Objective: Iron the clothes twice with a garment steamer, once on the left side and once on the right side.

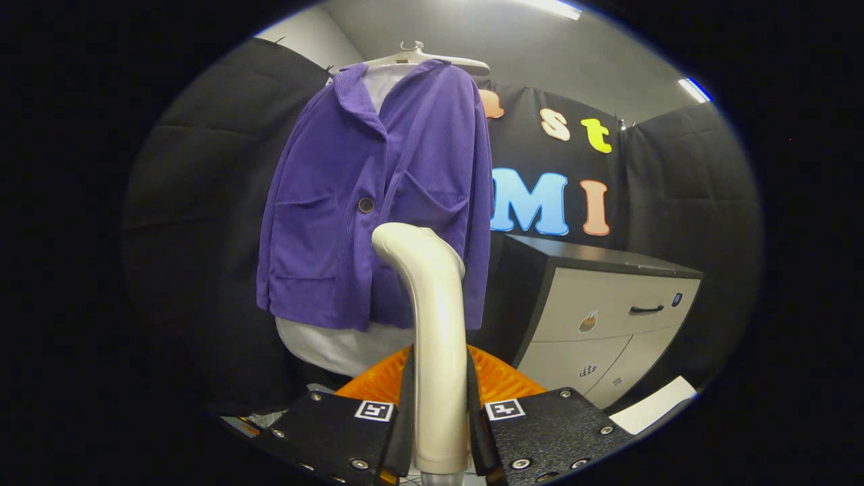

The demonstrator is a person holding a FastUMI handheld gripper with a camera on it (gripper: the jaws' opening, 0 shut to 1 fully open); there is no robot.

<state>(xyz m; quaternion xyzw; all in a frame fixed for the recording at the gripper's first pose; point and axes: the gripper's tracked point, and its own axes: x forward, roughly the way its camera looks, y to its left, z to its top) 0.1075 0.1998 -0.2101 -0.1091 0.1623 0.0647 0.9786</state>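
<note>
**Operator:** Black cloth walls [202,202] close the booth on both sides, with a grey ceiling above and strip lights [557,7] along it. From my seat I see a purple jacket [378,202] on a pale hanger [425,59], hung in front of the cloth wall, beyond the fingers and a little left of them.

**Partner:** What state are the tongs in?

**Operator:** The gripper [439,418] is drawn in narrow, and both fingers press against the handle of the garment steamer [439,337], one on each side. The cream handle stands upright between them and bends at its top toward the jacket. Its head sits over the lower right part of the jacket front. I cannot tell whether the head touches the fabric or hangs just short of it.

**Partner:** Anything else about the garment?

**Operator:** It is corduroy-like, with a collar, one dark button [366,204] at mid-front and patch pockets on both sides. A white garment [337,344] hangs under it, showing at the neck and below the hem.

**Partner:** And on the right?

**Operator:** A cabinet [607,310] with a dark top and light drawer fronts stands near the jacket's right edge. One drawer carries a dark handle [646,309]. Something orange and ribbed [499,381] lies just behind the fingers, low down, and a white sheet [655,405] lies beside the right finger.
</note>
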